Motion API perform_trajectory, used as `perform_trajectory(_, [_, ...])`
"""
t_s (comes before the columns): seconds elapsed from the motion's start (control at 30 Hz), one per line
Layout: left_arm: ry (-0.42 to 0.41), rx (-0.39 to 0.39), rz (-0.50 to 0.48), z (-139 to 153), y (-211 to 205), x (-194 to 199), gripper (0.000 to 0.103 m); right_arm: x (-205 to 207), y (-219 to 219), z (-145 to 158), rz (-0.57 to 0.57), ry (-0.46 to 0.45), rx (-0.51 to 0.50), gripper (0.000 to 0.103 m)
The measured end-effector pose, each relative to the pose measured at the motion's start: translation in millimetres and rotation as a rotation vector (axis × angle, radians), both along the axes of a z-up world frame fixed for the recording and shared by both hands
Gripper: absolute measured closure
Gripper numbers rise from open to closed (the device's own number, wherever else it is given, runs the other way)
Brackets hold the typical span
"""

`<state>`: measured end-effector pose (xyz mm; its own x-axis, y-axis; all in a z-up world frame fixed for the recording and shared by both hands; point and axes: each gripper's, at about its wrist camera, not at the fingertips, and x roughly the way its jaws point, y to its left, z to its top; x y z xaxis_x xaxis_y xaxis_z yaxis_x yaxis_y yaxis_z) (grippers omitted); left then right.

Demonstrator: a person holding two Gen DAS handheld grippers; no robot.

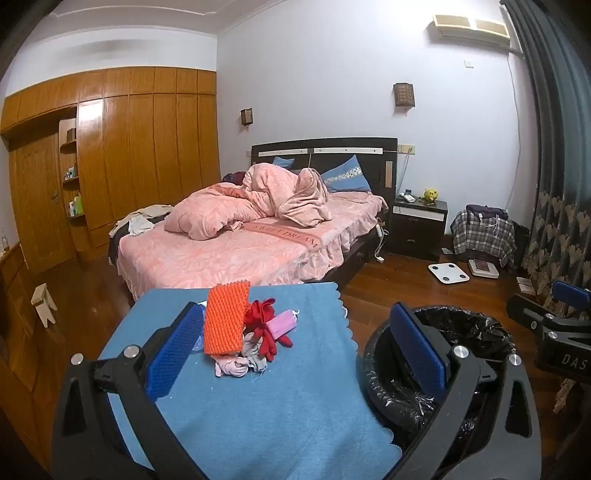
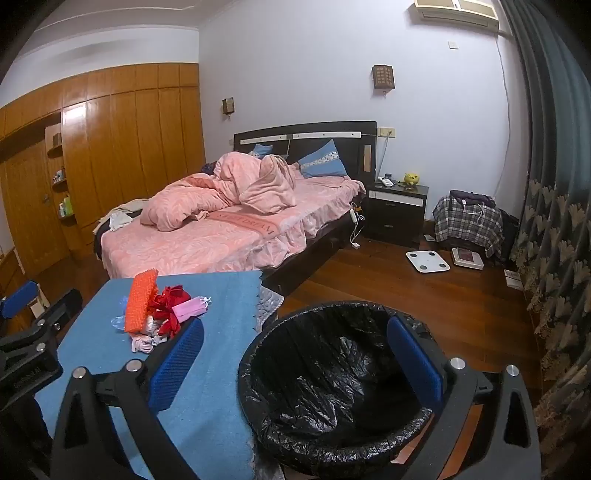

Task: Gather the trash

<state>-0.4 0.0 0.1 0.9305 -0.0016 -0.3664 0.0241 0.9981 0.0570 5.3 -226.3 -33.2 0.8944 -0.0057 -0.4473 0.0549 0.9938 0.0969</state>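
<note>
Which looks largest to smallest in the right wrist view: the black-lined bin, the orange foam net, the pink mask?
1. Black-lined bin, though it is nearest the camera.
2. Orange foam net.
3. Pink mask.

A bed (image 1: 236, 254) with a pink patterned cover fills the middle of the room, a rumpled pink duvet (image 1: 255, 199) heaped toward its dark headboard (image 1: 325, 151) and two blue pillows (image 1: 345, 179) propped against it. Wooden wardrobes (image 1: 140, 147) line the far left wall. To the right of the bed, a dark nightstand (image 1: 419, 229) carries a small yellow toy (image 1: 429, 194). Farther right, a plaid cloth (image 1: 484, 236) drapes over a seat, with a white bathroom scale (image 1: 448, 273) on the wood floor just in front. A patterned curtain (image 1: 554, 184) hangs along the right edge, an air conditioner (image 1: 471, 27) mounted high beside it.
</note>
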Motion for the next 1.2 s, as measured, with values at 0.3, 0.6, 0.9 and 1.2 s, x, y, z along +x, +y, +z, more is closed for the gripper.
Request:
perform_trajectory(0.3, [0.002,-0.002,0.000,-0.2,0.2,0.5,0.005,0.8,0.7,0.0,0.001,0.002,0.000,0.006])
perform_trajectory(0.6, [0.004,-0.003,0.001,0.0,0.2,0.4,0.005,2.2,1.7,-0.5,0.002,0.004,0.000,0.006])
perform_trajectory(0.9, [0.006,-0.003,0.000,-0.1,0.2,0.5,0.005,3.0,1.8,-0.8,0.001,0.006,-0.001,0.006])
perform_trajectory(1.2, [0.009,-0.004,0.000,-0.1,0.2,0.6,0.005,3.0,1.8,-0.9,0.002,0.007,0.000,0.006])
